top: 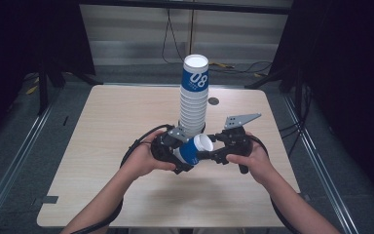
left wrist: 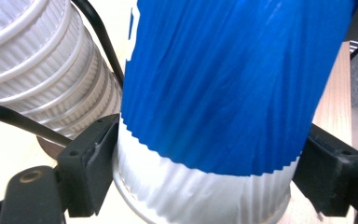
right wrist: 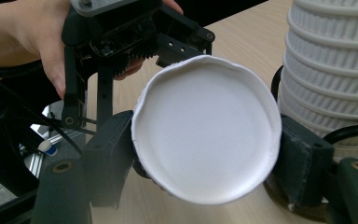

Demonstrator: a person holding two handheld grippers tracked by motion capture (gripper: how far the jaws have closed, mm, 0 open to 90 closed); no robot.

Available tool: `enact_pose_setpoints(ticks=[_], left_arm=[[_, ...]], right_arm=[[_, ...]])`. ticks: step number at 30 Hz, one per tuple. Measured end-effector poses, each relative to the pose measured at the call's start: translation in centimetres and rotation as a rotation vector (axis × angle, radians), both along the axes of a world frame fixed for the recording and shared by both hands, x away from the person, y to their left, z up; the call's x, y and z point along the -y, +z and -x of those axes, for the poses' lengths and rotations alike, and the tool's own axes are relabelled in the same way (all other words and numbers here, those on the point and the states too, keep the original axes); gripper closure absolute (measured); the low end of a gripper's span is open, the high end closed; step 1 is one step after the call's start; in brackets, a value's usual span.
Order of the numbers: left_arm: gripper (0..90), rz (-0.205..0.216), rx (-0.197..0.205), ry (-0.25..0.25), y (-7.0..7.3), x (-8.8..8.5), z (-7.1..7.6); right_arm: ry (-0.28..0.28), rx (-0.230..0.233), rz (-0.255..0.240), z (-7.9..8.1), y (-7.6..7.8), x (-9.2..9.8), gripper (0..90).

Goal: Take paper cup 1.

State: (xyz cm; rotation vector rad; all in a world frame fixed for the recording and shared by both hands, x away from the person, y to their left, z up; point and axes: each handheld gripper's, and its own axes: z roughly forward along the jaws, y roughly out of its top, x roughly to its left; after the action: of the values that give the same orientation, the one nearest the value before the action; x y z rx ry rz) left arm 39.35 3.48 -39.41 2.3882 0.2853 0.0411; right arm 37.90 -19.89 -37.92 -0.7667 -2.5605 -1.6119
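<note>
Two grippers, one loose cup and one stack of cups are counted on the pale wooden surface (top: pixel 102 146).

Left gripper (top: pixel 187 158): held in the person's left hand (top: pixel 143 158) near the middle of the surface. In the left gripper view its two black pads (left wrist: pixel 91 165) are seen on either side of the white base band of the loose cup (top: pixel 195 150), partly closed, both pads apparently against the paper. The cup is thus taken hold of low on its body.

Loose cup: one, blue with a white band at its base and a white inside, lying on its side between the two grippers, raised off the surface, mouth turned toward the right gripper (top: pixel 209 155).

Right gripper: held in the right hand (top: pixel 253 161). In the right gripper view its pads (right wrist: pixel 112 154) are clamped on opposite edges of the cup's rim, which is pressed slightly out of round. One cup is therefore held by both grippers at once.

Stack (top: pixel 194 97): one tall upright column of nested white ribbed cups, topped by a blue cup printed "08"; the number of cups cannot be told exactly. It stands just behind the grippers and is touching neither. A black cable (left wrist: pixel 98 37) is seen passing in front of it.

Around: a small dark disc (top: pixel 214 101) is noted on the surface right of the stack, well apart from the hands.
</note>
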Motion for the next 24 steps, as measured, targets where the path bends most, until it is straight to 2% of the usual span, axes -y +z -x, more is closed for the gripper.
enact_pose_setpoints(ticks=[7, 12, 19, 24], left_arm=[[18.7, -0.039, -0.018, -0.007, 0.4, -0.2, 0.1], [18.9, -0.080, -0.022, -0.017, 0.7, -0.2, 0.1], [18.9, -0.134, -0.033, -0.022, 1.0, -0.3, 0.1], [18.9, -0.185, -0.031, -0.040, 0.9, -0.2, 0.1]], right_arm=[[0.014, -0.004, -0.011, 0.1, -0.3, -0.1, 27.4], [0.031, 0.005, 0.018, 0.2, -0.4, -0.4, 26.5], [0.069, 0.064, 0.124, 0.5, -0.4, -0.9, 23.6], [0.112, 0.112, 0.233, 0.7, -0.5, -1.2, 21.5]])
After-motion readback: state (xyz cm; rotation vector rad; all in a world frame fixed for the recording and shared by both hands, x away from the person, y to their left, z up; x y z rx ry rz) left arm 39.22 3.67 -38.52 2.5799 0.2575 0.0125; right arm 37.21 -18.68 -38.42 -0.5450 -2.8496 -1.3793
